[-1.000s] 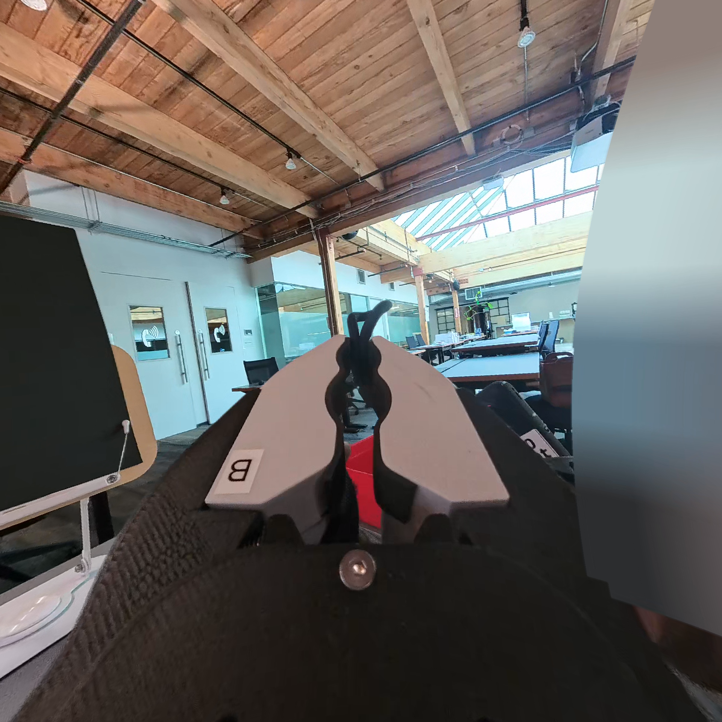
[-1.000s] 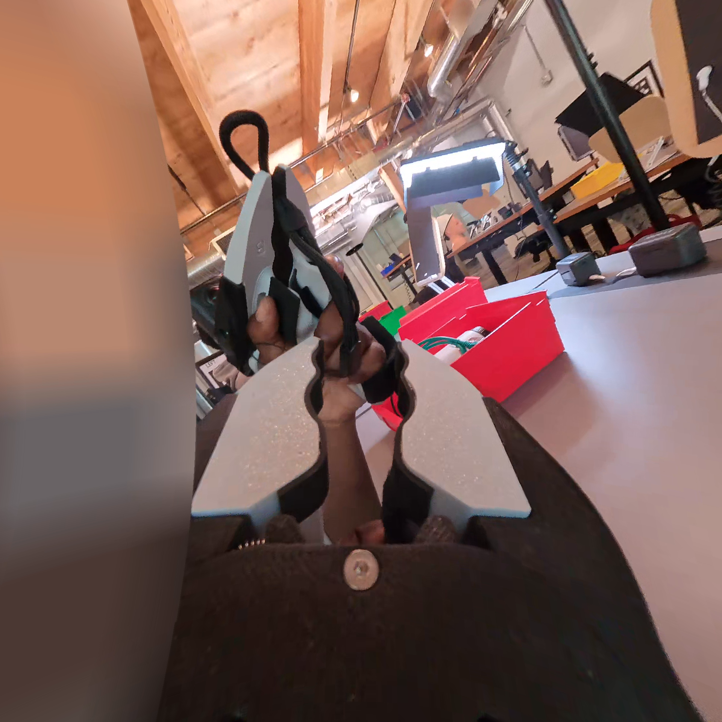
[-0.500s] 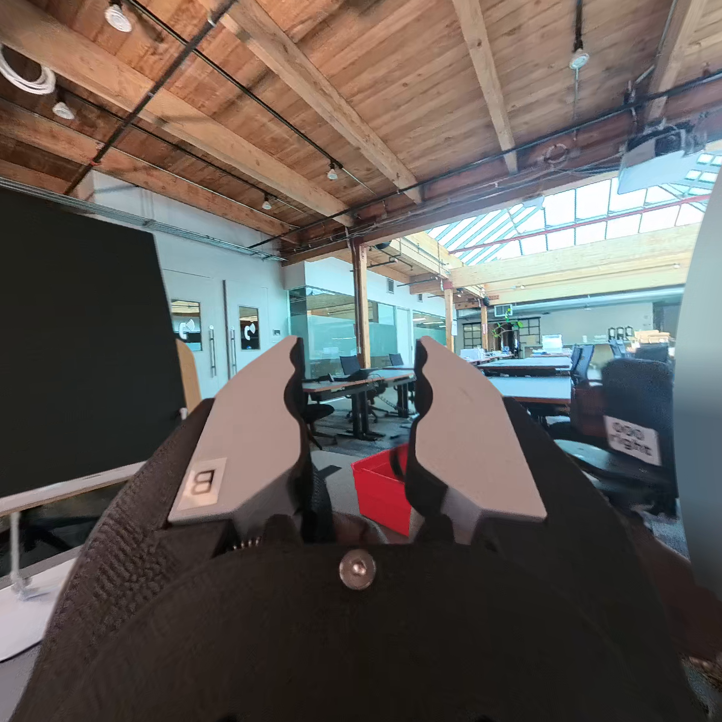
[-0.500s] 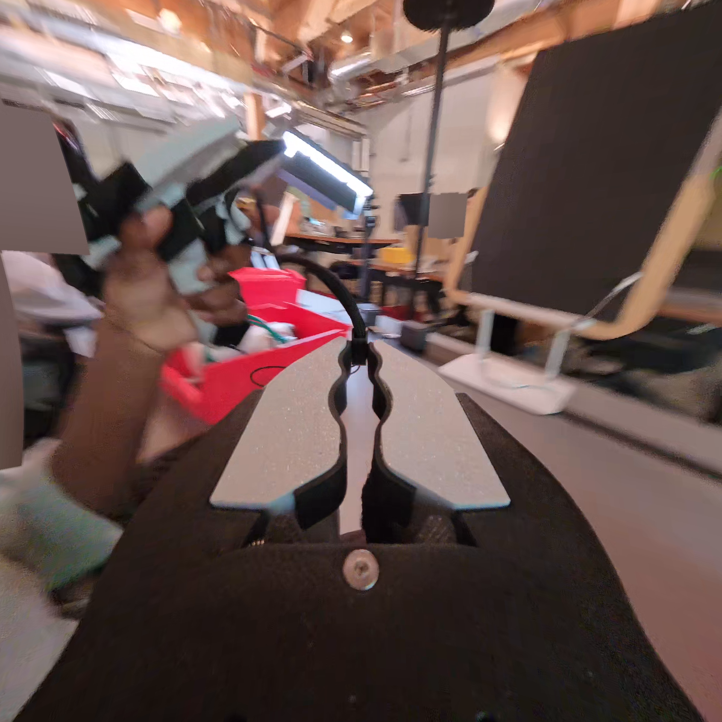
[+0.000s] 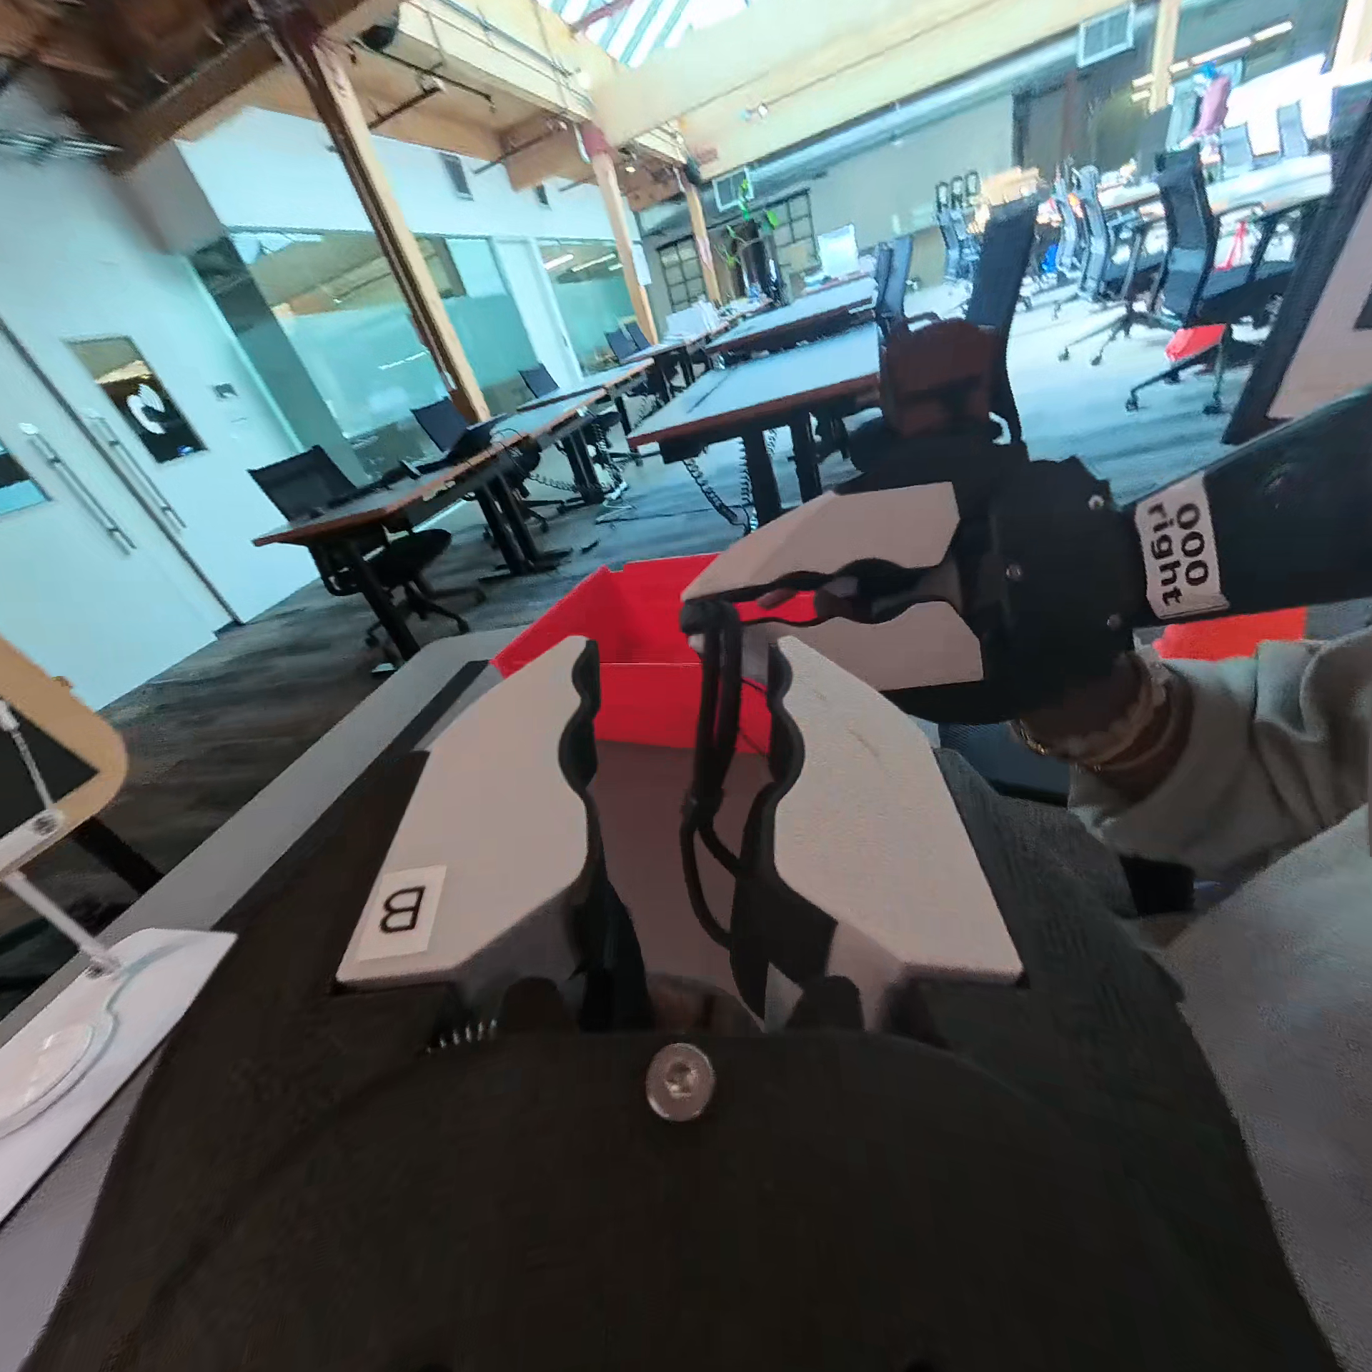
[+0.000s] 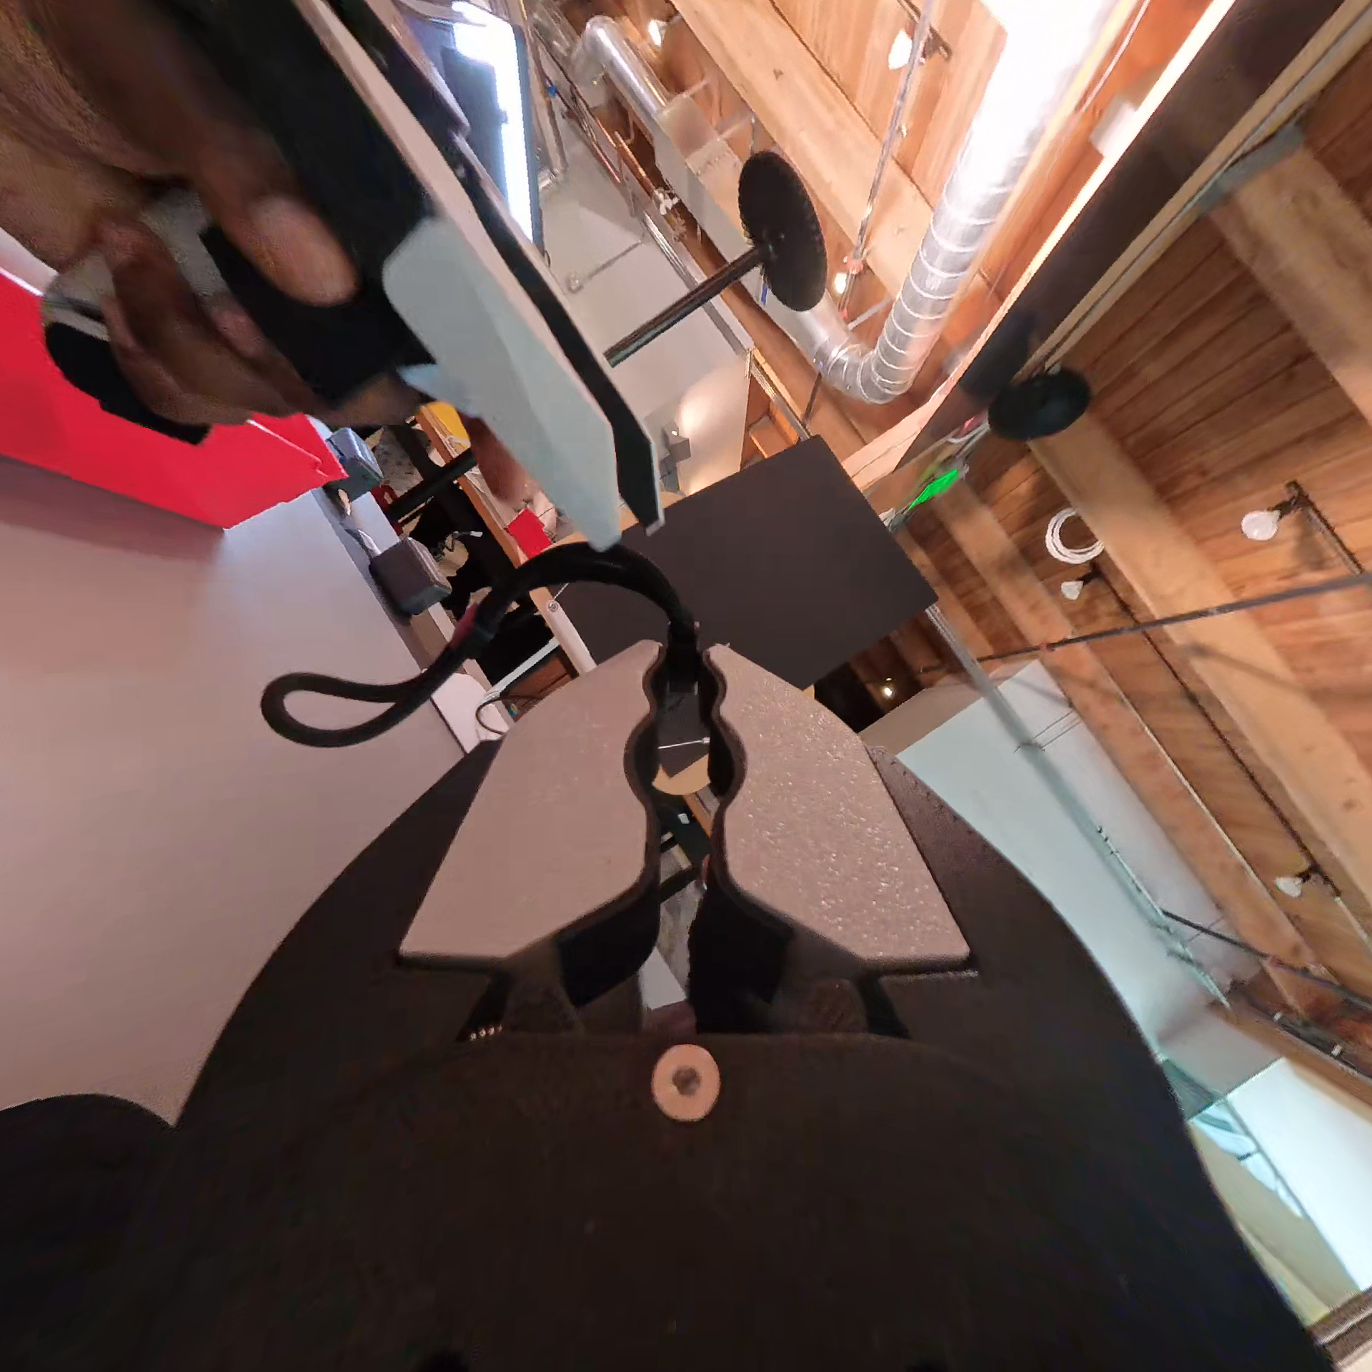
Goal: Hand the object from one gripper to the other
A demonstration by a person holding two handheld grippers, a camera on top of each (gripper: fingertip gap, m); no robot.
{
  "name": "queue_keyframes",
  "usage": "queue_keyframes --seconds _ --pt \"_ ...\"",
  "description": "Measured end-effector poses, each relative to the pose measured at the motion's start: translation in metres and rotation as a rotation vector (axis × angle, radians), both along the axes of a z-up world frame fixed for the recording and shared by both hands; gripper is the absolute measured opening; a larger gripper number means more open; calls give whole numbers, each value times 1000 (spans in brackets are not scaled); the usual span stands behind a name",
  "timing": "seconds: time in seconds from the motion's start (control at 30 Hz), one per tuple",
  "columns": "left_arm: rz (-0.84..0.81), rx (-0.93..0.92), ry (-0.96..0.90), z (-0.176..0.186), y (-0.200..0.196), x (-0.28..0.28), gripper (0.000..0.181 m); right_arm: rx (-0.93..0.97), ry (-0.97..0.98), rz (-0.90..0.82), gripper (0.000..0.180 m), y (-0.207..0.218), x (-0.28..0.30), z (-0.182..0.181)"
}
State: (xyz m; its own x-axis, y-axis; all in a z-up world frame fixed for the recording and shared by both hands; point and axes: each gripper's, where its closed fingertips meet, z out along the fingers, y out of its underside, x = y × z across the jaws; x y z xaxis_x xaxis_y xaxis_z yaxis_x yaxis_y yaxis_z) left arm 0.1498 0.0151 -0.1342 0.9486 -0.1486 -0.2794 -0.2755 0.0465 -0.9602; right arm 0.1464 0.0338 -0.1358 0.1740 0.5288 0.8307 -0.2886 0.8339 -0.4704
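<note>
Grey worktop (image 6: pixel 148 668) lies below. Black cord (image 5: pixel 713 713) is pinched by nearly closed right gripper (image 5: pixel 694 605), dangling at 6 o'clock between wide-open, empty left gripper (image 5: pixel 683 668) fingers; early release risks dropping.

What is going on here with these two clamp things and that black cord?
A person is holding a hand-held gripper in each hand and passing a black looped cord between them. The right hand-held gripper is shut on one end of the cord, and the rest hangs down between the open fingers of the left hand-held gripper, which has not closed on it. A red bin sits on the grey table behind them.
</note>
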Motion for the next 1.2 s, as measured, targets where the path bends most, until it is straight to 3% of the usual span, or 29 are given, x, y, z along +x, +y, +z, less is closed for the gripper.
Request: queue_keyframes --seconds 0.23,0.4,0.57,0.73,0.9,1.0,1.07,1.17,1.2 --pt "-27 -34 28 -10 9 10 9 60 -15 -12 6 -6 -1 -5" --pt "-21 -4 0 -3 7 8 5 -11 13 16 8 -8 2 1" --pt "32 220 -120 31 -6 -14 5 -373 34 227 26 -1 16 25" --pt "76 402 -223 56 -26 -32 5 -910 -240 562 34 7 8 20" --pt "93 463 -226 63 -31 -31 5 -1050 -527 665 42 -32 -14 -19" --pt "98 466 -215 63 -29 -27 5 -1093 -583 668 44 -48 -22 -34" --pt "88 469 -216 63 -29 -23 5 -1104 -586 674 40 -51 -24 -37" --pt "74 465 -224 63 -28 -20 5 -1131 -521 682 5 -44 -23 -31" --pt "75 466 -229 64 -29 -21 5 -1125 -508 673 4 -41 -23 -30"
